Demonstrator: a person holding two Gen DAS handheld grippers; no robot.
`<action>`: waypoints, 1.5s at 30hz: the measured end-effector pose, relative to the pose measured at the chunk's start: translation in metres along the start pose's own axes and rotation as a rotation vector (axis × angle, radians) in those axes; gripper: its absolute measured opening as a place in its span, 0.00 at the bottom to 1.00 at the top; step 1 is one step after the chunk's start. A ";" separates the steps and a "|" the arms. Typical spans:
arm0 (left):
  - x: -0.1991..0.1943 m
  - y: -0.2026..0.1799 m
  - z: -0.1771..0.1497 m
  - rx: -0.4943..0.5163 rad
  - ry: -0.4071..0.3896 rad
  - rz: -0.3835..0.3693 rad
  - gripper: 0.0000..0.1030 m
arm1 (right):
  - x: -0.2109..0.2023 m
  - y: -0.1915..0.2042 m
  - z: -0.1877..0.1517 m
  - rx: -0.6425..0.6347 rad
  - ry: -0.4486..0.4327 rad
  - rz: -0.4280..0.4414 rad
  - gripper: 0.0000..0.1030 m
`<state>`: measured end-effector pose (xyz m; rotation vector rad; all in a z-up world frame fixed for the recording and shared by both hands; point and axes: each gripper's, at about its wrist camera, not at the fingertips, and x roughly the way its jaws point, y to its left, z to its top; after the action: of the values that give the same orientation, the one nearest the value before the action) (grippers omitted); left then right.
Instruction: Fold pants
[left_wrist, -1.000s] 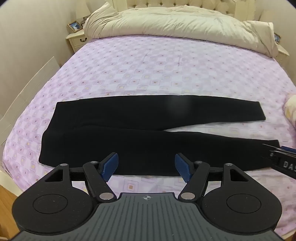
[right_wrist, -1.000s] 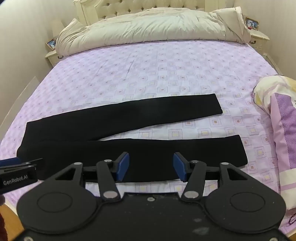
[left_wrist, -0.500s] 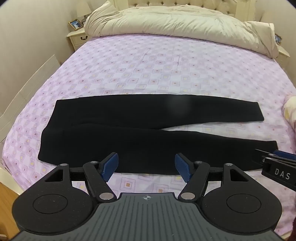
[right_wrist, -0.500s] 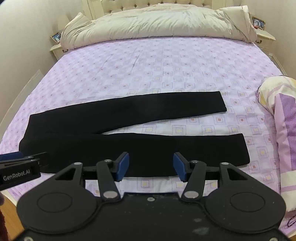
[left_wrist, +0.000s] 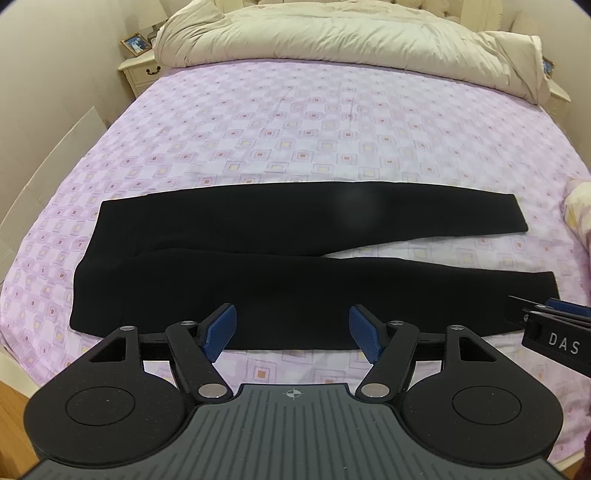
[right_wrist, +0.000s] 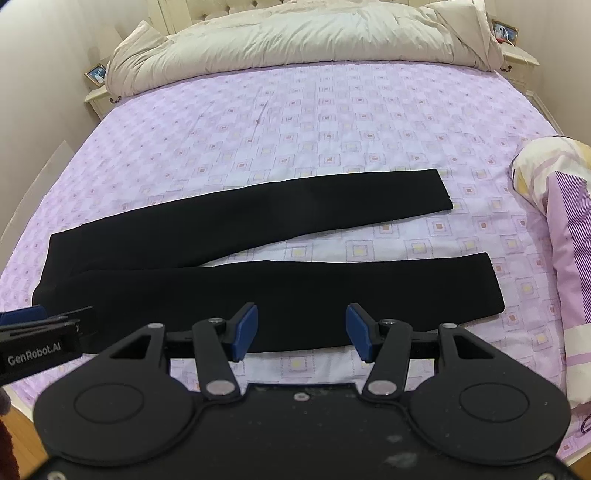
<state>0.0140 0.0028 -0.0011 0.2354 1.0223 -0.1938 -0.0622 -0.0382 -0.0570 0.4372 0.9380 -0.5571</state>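
Observation:
Black pants (left_wrist: 280, 258) (right_wrist: 258, 258) lie flat on the purple bedsheet, waistband at the left, both legs running to the right with a narrow gap between them. My left gripper (left_wrist: 293, 328) hovers open over the near leg's front edge, blue pads apart, nothing between them. My right gripper (right_wrist: 301, 328) is also open above the near leg further right, holding nothing. In the left wrist view the right gripper (left_wrist: 554, 325) shows at the right edge near the near leg's cuff. The left gripper (right_wrist: 40, 332) shows at the left edge of the right wrist view, by the waistband.
A cream duvet (left_wrist: 351, 33) is bunched at the headboard. A striped pillow (right_wrist: 565, 240) lies at the bed's right side. Nightstands with photo frames (left_wrist: 136, 42) flank the bed. The wooden floor (left_wrist: 14, 417) shows below the bed's near edge.
Both views have tipped slightly, so the pants sit a bit lower in the frames. Each gripper's neighbour shows a little more at the frame edge. Jaws unchanged.

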 end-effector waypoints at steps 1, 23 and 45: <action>0.001 0.001 0.001 0.001 0.001 -0.001 0.65 | 0.001 0.000 0.001 0.000 0.003 0.000 0.55; 0.017 0.030 0.010 0.015 0.041 -0.009 0.65 | 0.020 0.011 0.011 -0.022 0.041 -0.030 0.55; 0.038 0.069 0.015 0.066 0.068 -0.058 0.65 | 0.024 0.041 0.008 -0.048 0.040 -0.198 0.55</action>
<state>0.0640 0.0631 -0.0189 0.2744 1.0921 -0.2744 -0.0200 -0.0171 -0.0682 0.3148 1.0381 -0.7061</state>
